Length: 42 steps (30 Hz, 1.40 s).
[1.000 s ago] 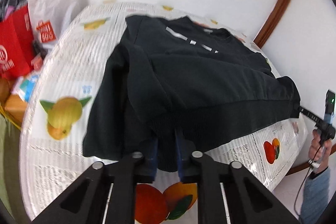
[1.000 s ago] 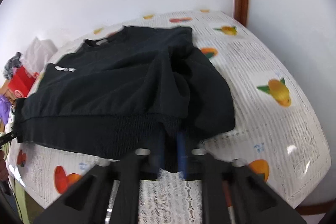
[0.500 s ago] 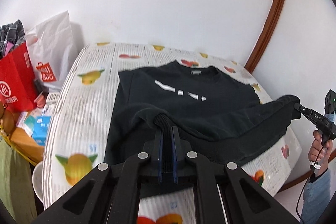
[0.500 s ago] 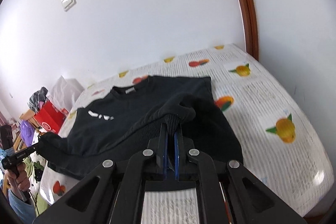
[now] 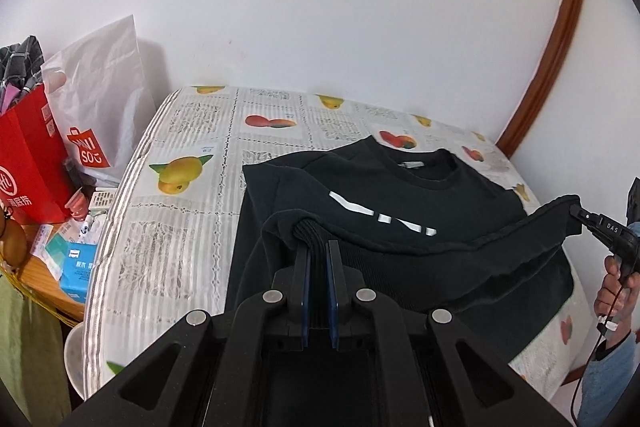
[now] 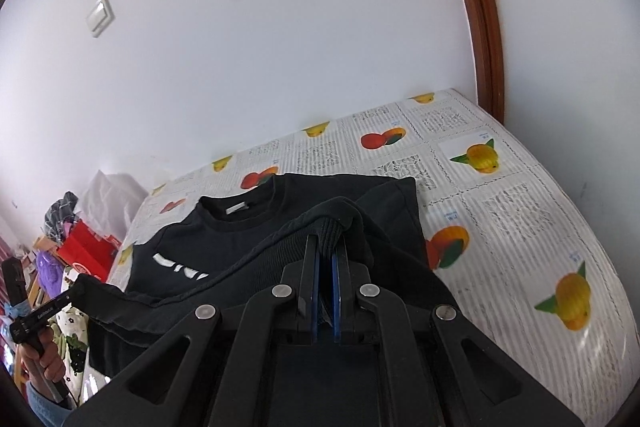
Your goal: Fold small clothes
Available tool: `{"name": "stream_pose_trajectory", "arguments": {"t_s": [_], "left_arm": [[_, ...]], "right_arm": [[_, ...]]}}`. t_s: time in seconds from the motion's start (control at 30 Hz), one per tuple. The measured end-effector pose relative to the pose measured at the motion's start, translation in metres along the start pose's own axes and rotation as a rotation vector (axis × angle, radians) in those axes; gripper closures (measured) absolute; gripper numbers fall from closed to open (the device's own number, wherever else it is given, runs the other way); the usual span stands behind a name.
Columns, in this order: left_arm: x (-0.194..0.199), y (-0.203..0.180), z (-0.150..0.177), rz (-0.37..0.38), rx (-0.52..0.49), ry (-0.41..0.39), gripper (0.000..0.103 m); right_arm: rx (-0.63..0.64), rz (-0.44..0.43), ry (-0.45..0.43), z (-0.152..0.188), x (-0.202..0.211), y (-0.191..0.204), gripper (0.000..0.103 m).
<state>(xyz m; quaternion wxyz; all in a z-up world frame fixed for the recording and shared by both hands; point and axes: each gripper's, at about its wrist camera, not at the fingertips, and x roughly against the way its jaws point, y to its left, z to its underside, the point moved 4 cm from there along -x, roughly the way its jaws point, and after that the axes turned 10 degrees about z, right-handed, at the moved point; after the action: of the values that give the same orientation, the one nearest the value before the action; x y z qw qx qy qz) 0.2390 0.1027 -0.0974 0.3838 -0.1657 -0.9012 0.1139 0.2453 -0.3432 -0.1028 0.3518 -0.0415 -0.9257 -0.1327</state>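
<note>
Your left gripper (image 5: pixel 318 247) is clamped on the ribbed hem of the black long-sleeved sweatshirt (image 5: pixel 400 195), a bunch of knit pinched between its blue-lined fingers (image 5: pixel 305 283). Your right gripper (image 6: pixel 326 247) pinches the same hem at its other corner, ribbed cloth squeezed between its two fingers. Between the two grips the hem hangs raised in a shallow sag, running left to right above the garment's chest.

The rest of the sweatshirt lies flat on the fruit-printed white tablecloth (image 5: pixel 188 211). Its long axis runs near to far, the round neckline with its pale label pointing to the far wall and the white chest lettering facing up. The left sleeve looks folded in under the body.

Off the table's left edge stand a red paper shopping bag (image 5: pixel 28 163) and a white plastic carrier bag (image 5: pixel 104 99).
</note>
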Motion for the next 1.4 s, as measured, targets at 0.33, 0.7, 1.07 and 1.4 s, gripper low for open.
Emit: {"name": "stream_pose_trajectory", "arguments": {"t_s": [0.33,0.7,1.07,1.4], "left_arm": [[-0.049,0.016,-0.006,-0.029,0.009,0.072,0.095],[-0.064,0.026,-0.009,-0.004,0.035,0.093,0.091],[-0.030,0.016,0.004,0.007,0.015,0.063,0.066],[-0.006,-0.005,0.035,0.097,-0.080,0.095,0.052]], "right_arm": [[0.002,0.048,0.087,0.000,-0.067,-0.005,0.098],[0.011,0.127,0.133,0.000,-0.076,-0.008,0.091],[0.157,0.079,0.102,0.020,-0.026,0.024,0.077],[0.291,0.057,0.203,0.066,-0.053,0.053,0.076]]}}
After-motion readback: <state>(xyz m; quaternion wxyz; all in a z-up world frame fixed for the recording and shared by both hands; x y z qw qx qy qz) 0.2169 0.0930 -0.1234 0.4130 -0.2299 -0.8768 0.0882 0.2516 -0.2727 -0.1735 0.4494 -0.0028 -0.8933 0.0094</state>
